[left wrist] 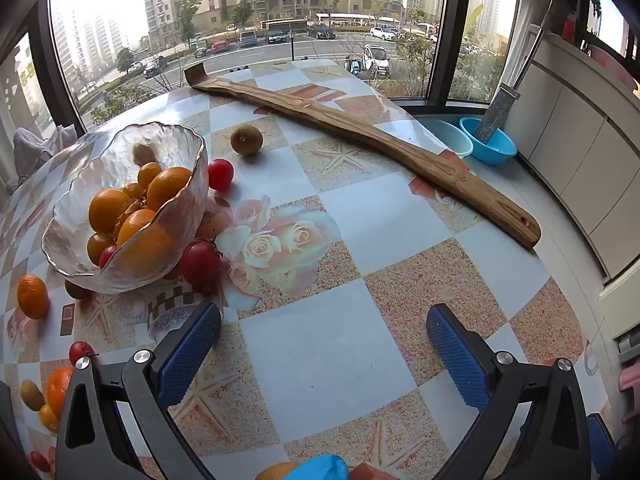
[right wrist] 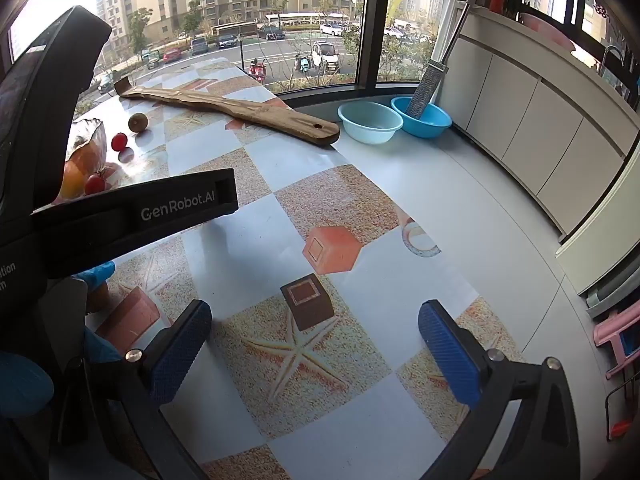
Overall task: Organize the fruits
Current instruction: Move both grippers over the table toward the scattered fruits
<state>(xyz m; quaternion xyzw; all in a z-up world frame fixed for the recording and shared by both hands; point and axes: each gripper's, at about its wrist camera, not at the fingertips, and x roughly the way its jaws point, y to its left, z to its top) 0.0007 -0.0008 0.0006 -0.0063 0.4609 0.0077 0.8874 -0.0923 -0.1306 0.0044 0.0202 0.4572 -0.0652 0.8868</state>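
The left gripper point(left wrist: 324, 344) is spread wide with nothing between its blue pads. It hangs over a bare patch of the table point(left wrist: 360, 220). The glass bowl point(left wrist: 120, 216) sits ahead of it and off to the left side of the view. The bowl is tipped a little and holds oranges and a small red tomato.

More fruit lies on the table around the bowl. A brown kiwi point(left wrist: 247, 141) sits past the bowl, a bit apart from it. A red tomato point(left wrist: 220, 174) is just beside the bowl's far rim. Another red tomato point(left wrist: 200, 262) touches the bowl's near side. An orange point(left wrist: 33, 296) lies near the bowl on its left. A few more small fruits sit nearer the camera at the left edge.

A long wooden board point(left wrist: 360, 128) lies well past the bowl, across the table.

The right gripper point(right wrist: 316, 344) is spread wide too, holding nothing. It hangs over the table far to the right of the bowl point(right wrist: 86, 140). The left gripper's black body hides most of the bowl in this view.
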